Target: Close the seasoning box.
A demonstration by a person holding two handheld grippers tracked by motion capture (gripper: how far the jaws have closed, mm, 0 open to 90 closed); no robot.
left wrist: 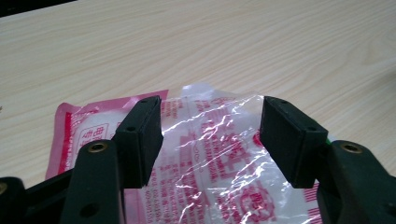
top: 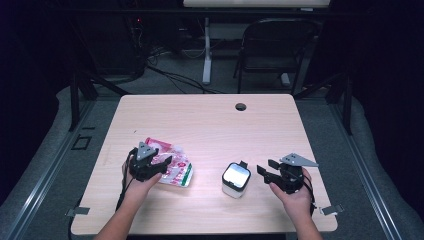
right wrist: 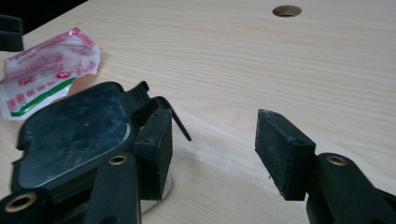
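The desk (top: pixel 210 125) is a light wood-grain top with a round cable hole (top: pixel 241 106) near its far edge.

Left gripper (top: pixel 161 167): held in the person's left hand (top: pixel 142 182) over the near-left part of the desk. Its jaws stand wide apart. In the left gripper view the two black pads (left wrist: pixel 140 137) sit above a plastic packet (left wrist: pixel 210 154), one to each side of its crinkled clear panel; neither pad presses on the film. Nothing is gripped.

The packet (top: pixel 172 167) lies flat on the desk, left of centre and toward the near edge. It is pink and white with red print and a green band on the side facing the right gripper (right wrist: pixel 42 70).

Right gripper (top: pixel 263 172): held in the right hand (top: pixel 295 192) over the near-right part of the desk, pointing toward the desk's centre. Its jaws are open, with bare desk between the pads in the right gripper view. Nothing is gripped.

A small white container with a dark, glossy hinged lid (top: pixel 236 179) stands just beside the right gripper's tips, between the two grippers. In the right gripper view the lid (right wrist: pixel 70 135) sits next to one jaw and outside the gap; whether they touch cannot be told.

A folding chair (top: pixel 272 47) stands on the floor beyond the far edge.
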